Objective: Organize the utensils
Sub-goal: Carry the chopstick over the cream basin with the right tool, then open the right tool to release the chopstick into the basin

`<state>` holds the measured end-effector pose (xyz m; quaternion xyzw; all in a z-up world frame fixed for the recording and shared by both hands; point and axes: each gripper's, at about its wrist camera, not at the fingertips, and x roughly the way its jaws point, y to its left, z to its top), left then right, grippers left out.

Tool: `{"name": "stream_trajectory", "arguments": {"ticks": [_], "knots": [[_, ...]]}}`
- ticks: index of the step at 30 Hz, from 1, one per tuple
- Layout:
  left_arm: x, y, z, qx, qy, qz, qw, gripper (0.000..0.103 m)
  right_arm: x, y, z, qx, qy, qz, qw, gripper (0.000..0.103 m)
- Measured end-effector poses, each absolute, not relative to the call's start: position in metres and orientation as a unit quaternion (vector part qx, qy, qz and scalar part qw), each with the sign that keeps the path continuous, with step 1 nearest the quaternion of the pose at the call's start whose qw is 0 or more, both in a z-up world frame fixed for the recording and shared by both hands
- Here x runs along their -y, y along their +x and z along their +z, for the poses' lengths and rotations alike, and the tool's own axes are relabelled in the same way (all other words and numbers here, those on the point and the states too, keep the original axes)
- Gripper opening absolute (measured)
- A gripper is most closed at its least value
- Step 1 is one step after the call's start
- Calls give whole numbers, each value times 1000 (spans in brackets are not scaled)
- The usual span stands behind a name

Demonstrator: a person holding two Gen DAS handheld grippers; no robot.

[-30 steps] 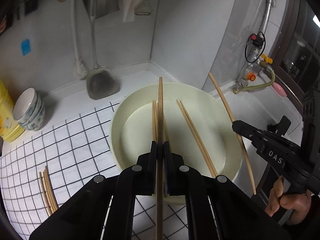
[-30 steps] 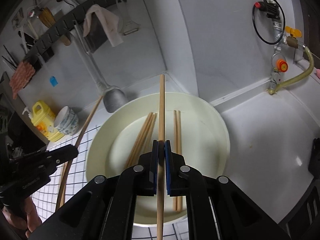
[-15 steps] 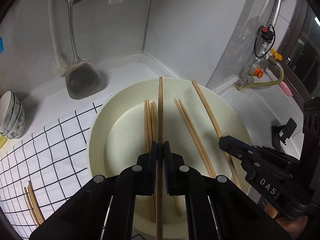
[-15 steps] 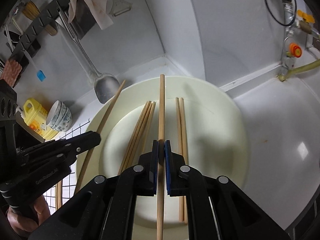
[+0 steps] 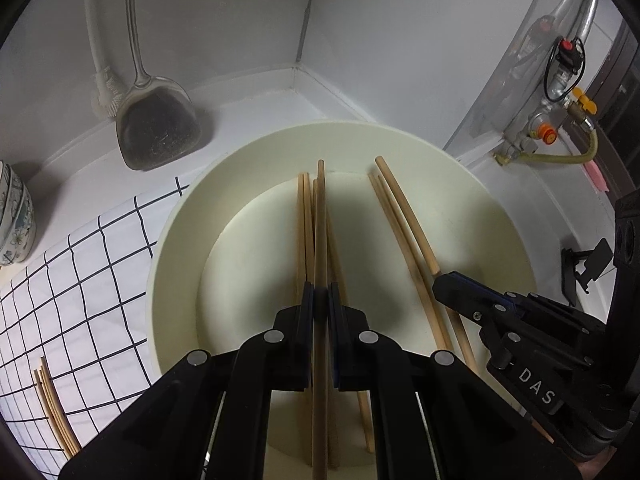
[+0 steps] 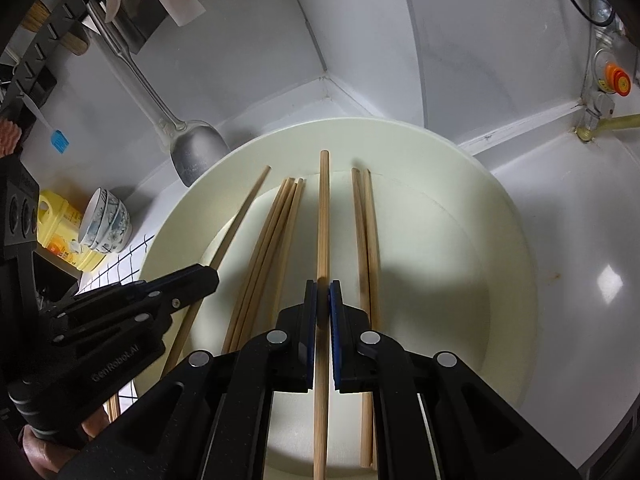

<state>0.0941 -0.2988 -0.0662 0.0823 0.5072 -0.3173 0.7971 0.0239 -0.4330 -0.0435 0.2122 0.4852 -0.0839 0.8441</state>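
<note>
Seen first from the left wrist view, the left gripper has its black jaws pressed against a single round wooden chopstick, which runs straight forward over the cream basin. The basin is a wide, smooth, round plastic tub with a flat floor and a raised rim. On its floor, directly under the held stick, lies a bundle of loose chopsticks; a second pair lies right of it. The right gripper enters at the basin's right edge, clamped on its own chopstick. Left of the basin sits a white cloth with a black grid, with further thin sticks lying on it. Behind the basin, a metal spatula leans against the wall.

From the right wrist view, the right gripper is closed on a straight chopstick above the basin. Left of it lie four bundled sticks; right of it, two more. The left gripper grips a slanted chopstick over the basin's left rim. Left of the basin stand stacked patterned bowls and a yellow bottle.
</note>
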Motion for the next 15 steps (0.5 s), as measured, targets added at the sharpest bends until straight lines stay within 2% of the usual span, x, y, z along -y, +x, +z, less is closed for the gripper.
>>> {"name": "stream_trajectory", "arguments": {"ticks": [15], "knots": [[305, 103, -82, -527, 96, -302, 789, 8, 437, 38, -60, -509, 215, -86, 829, 6]]}}
